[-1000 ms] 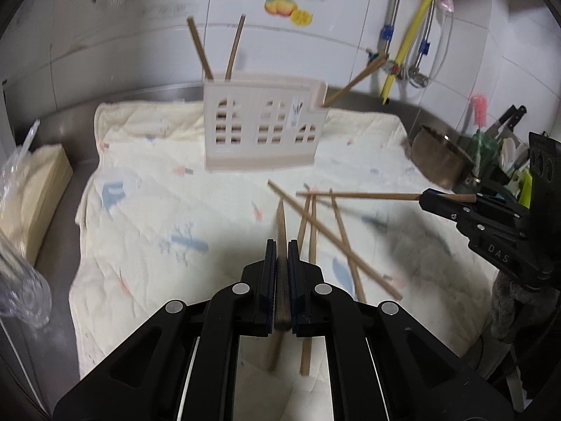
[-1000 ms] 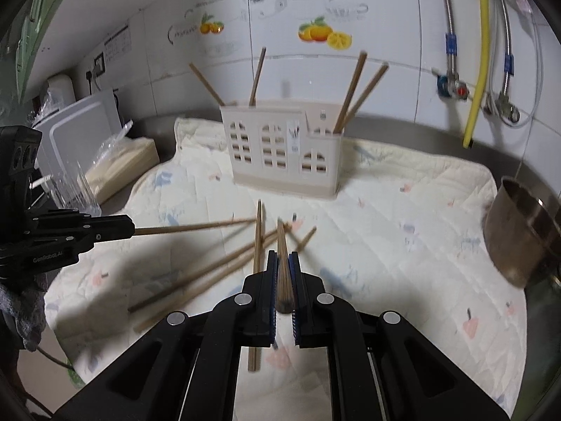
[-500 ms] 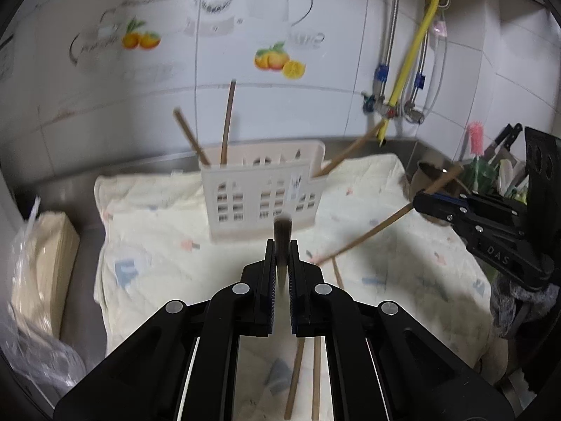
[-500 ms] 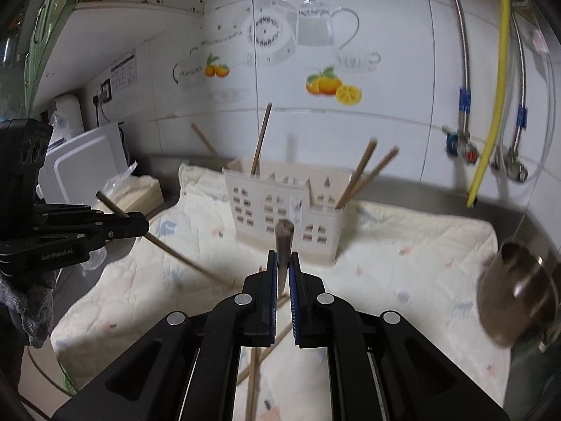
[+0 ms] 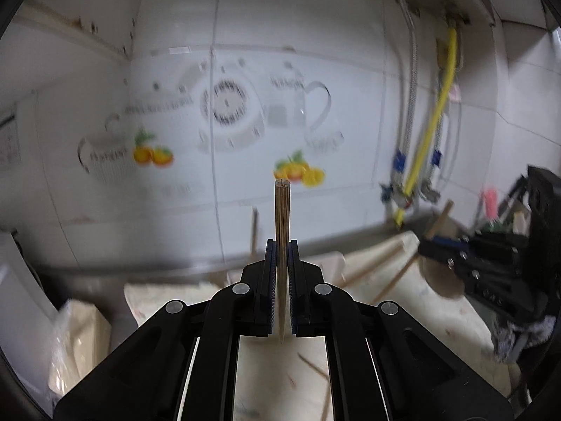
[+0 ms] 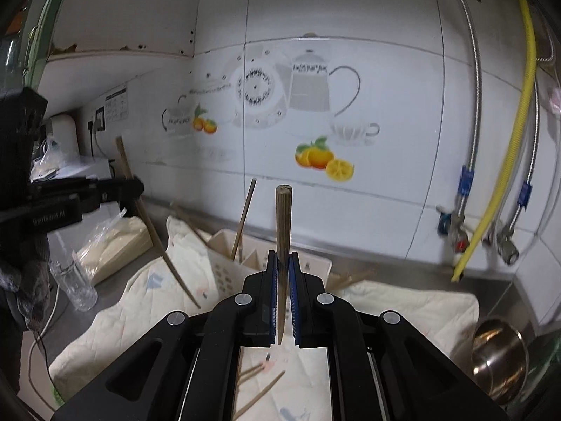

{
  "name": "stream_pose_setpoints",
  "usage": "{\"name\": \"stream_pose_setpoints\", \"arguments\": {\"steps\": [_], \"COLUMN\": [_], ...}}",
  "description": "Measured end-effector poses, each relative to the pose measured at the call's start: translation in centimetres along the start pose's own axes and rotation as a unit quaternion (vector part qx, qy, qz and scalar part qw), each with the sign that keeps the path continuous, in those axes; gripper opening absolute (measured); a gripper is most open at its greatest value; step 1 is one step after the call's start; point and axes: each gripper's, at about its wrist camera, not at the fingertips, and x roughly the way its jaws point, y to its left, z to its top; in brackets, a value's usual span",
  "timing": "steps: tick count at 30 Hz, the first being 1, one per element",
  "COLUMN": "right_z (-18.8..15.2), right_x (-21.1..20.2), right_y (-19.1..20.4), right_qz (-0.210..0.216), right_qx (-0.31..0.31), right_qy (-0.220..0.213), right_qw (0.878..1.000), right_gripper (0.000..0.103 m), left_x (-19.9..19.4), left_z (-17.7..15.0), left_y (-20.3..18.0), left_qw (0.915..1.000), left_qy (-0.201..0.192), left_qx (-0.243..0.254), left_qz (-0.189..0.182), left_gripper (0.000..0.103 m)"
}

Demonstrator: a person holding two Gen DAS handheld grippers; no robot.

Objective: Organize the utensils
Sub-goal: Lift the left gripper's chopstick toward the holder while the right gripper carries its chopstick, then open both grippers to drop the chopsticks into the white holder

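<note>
Both pairs of fingers are clenched on a chopstick apiece: the left fingers (image 5: 280, 263) pinch a pale ridged chopstick (image 5: 282, 217) upright, and the right fingers (image 6: 282, 273) grip a darker brown one (image 6: 283, 217) the same way, likely so each can drop point-first into the holder (image 6: 224, 266) just beyond and below the right fingers. More chopsticks (image 6: 259, 394) lie beneath them on the cloth (image 6: 403, 301).
</note>
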Motion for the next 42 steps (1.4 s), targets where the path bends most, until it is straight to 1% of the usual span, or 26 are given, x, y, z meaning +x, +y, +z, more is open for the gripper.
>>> {"name": "stream_pose_setpoints", "arguments": {"steps": [3, 6, 8, 10, 15, 22, 24, 28, 34, 36, 37, 38, 39, 40, 42], "right_z": [1.4, 2.6, 3.4, 4.0, 4.3, 2.6, 2.3, 1.6, 1.4, 1.4, 1.4, 1.4, 1.4, 1.3, 1.1], "right_x": [0.4, 0.9, 1.2, 1.6, 3.1, 6.2, 6.6, 7.6, 7.4, 7.0, 6.8, 6.4, 6.1, 5.6, 4.7], "right_y": [-0.3, -0.4, -0.6, -0.9, -1.2, -1.8, -2.0, -2.4, -2.5, -2.5, -2.5, -2.6, -2.6, -2.6, -2.5], "right_qz": [0.000, -0.003, -0.004, -0.005, -0.018, -0.025, -0.025, -0.024, -0.025, -0.029, -0.030, -0.031, -0.031, -0.030, -0.031], "right_qx": [0.003, 0.003, 0.005, 0.006, 0.005, 0.013, 0.016, 0.024, 0.026, 0.024, 0.024, 0.025, 0.025, 0.026, 0.025], "right_qy": [-0.011, -0.020, -0.027, -0.033, -0.036, 0.000, 0.005, 0.018, 0.017, 0.014, 0.012, 0.010, 0.008, 0.005, 0.000], "right_qw": [1.000, 1.000, 1.000, 0.999, 0.999, 1.000, 1.000, 0.999, 0.999, 0.999, 0.999, 0.999, 0.999, 0.999, 0.999], "right_gripper": [0.006, 0.006, 0.006, 0.006, 0.007, 0.007, 0.007, 0.007, 0.008, 0.009, 0.012, 0.015, 0.015, 0.018, 0.023], "left_x": [0.7, 1.5, 2.0, 2.8, 5.0, 7.1, 7.4, 7.6, 6.9, 6.4, 6.1, 5.8, 5.3, 4.9, 4.1], "left_z": [1.6, 2.5, 2.9, 2.9, 2.1, 0.1, -0.2, -0.7, -0.9, -0.8, -0.9, -0.9, -1.0, -1.1, -1.4], "left_y": [0.5, 1.1, 1.5, 1.7, 2.6, 3.3, 3.3, 3.4, 3.3, 3.2, 3.1, 3.0, 2.8, 2.7, 2.5], "left_qw": [0.9997, 0.9991, 0.9989, 0.9985, 0.9983, 0.9983, 0.9983, 0.9981, 0.9979, 0.9980, 0.9981, 0.9982, 0.9983, 0.9983, 0.9984], "left_qy": [-0.020, -0.032, -0.035, -0.039, -0.022, 0.013, 0.019, 0.028, 0.027, 0.026, 0.024, 0.023, 0.021, 0.020, 0.018], "left_qx": [-0.009, -0.018, -0.024, -0.023, -0.039, -0.045, -0.045, -0.046, -0.049, -0.048, -0.047, -0.046, -0.044, -0.043, -0.042], "left_qz": [0.010, 0.020, 0.022, 0.033, 0.037, 0.035, 0.033, 0.030, 0.032, 0.032, 0.031, 0.032, 0.033, 0.034, 0.034], "left_gripper": [0.005, 0.005, 0.005, 0.005, 0.005, 0.005, 0.005, 0.006, 0.007, 0.007, 0.007, 0.009, 0.012, 0.017, 0.020]}}
